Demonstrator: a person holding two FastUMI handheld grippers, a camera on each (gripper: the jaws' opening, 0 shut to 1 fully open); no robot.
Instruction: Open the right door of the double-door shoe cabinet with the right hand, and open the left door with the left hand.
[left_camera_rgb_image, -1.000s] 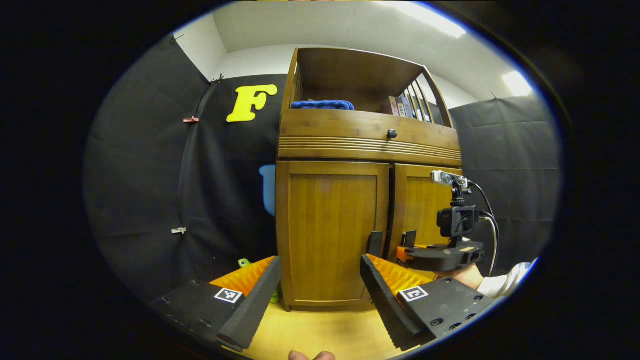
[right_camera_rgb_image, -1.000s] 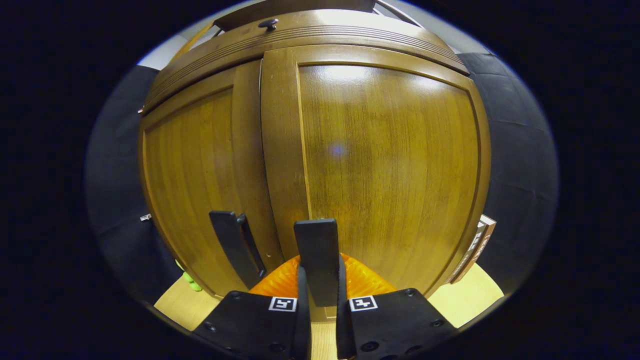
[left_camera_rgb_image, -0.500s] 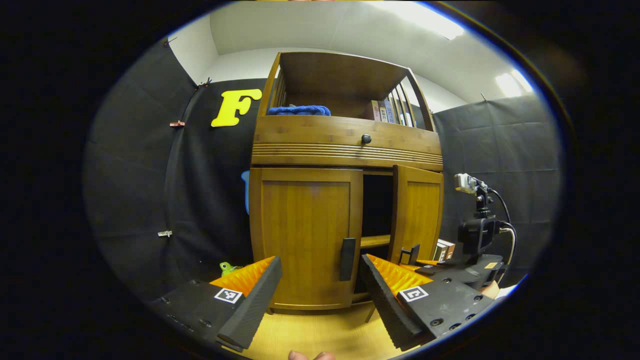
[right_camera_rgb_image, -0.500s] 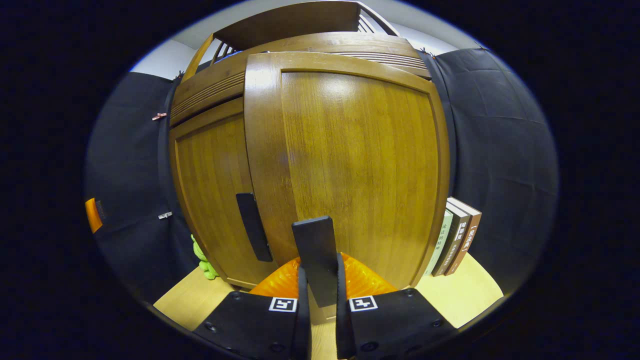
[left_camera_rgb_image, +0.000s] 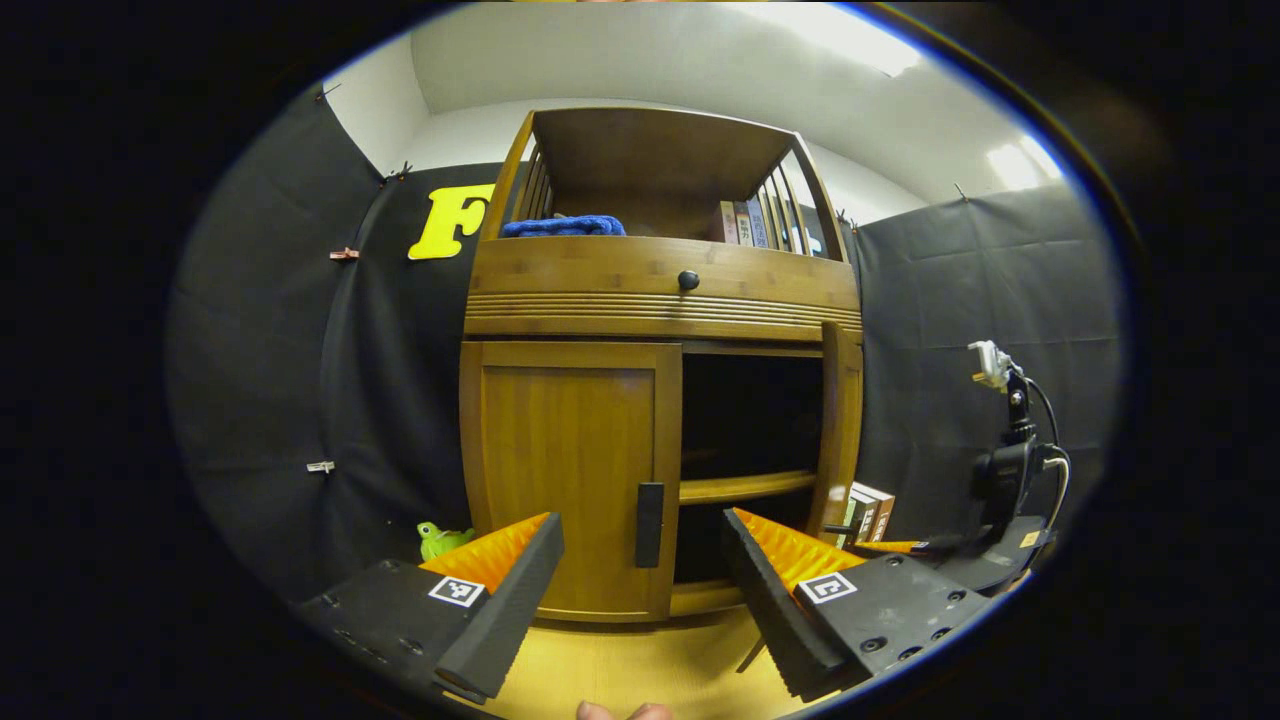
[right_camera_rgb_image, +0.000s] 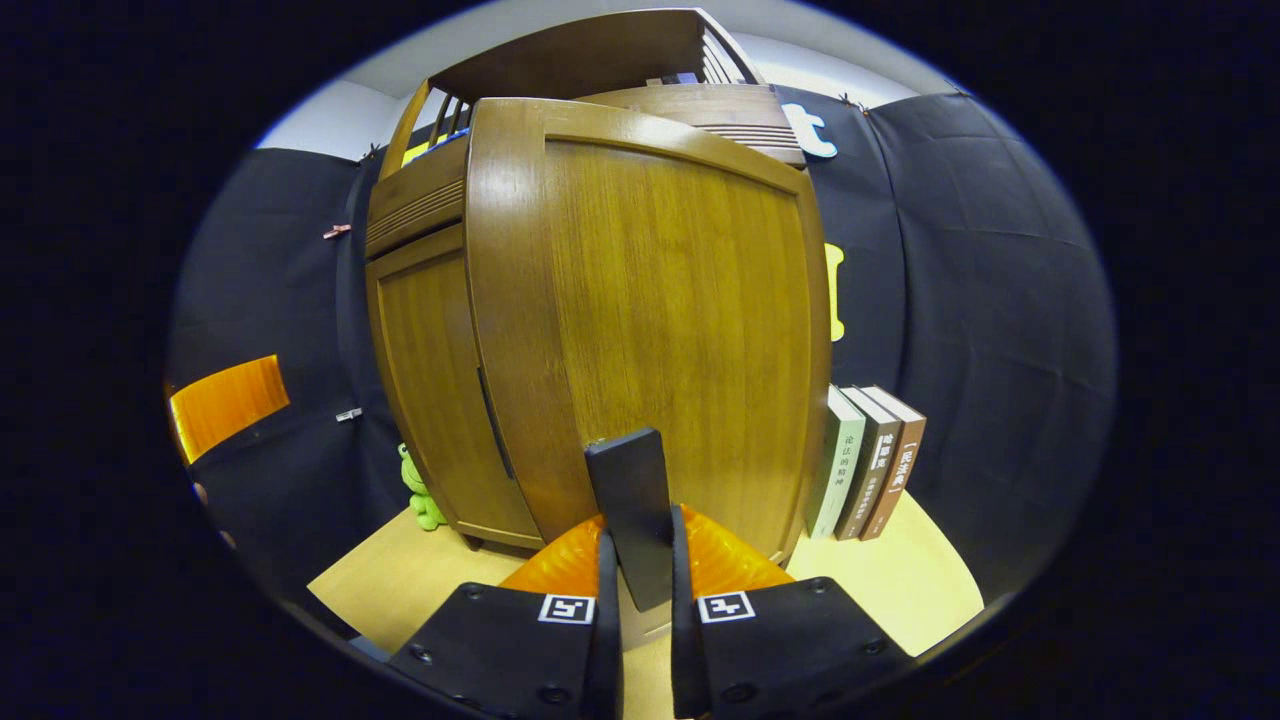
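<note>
The wooden shoe cabinet (left_camera_rgb_image: 660, 290) stands ahead in the left gripper view. Its left door (left_camera_rgb_image: 565, 480) is closed, and that door's black handle (left_camera_rgb_image: 649, 525) shows between my left gripper's (left_camera_rgb_image: 641, 560) open fingers, farther off and apart from them. The right door (left_camera_rgb_image: 838, 430) stands swung out, edge-on, baring a dark inside with a shelf (left_camera_rgb_image: 745, 487). In the right gripper view the right door (right_camera_rgb_image: 670, 300) looms close, and my right gripper (right_camera_rgb_image: 639, 570) is shut on its black handle (right_camera_rgb_image: 628, 500). The right gripper (left_camera_rgb_image: 855, 543) also appears at the door's lower edge.
Three books (right_camera_rgb_image: 866, 465) stand upright on the pale wooden floor (right_camera_rgb_image: 900, 590) just right of the cabinet. A green toy (left_camera_rgb_image: 436, 540) lies at the cabinet's left foot. A drawer knob (left_camera_rgb_image: 688, 280), a blue cloth (left_camera_rgb_image: 562, 227) and more books sit higher up.
The right door went from closed to wide open, drawn out by my right gripper on its handle. My left gripper shifted so that the left door's handle lines up between its fingers.
</note>
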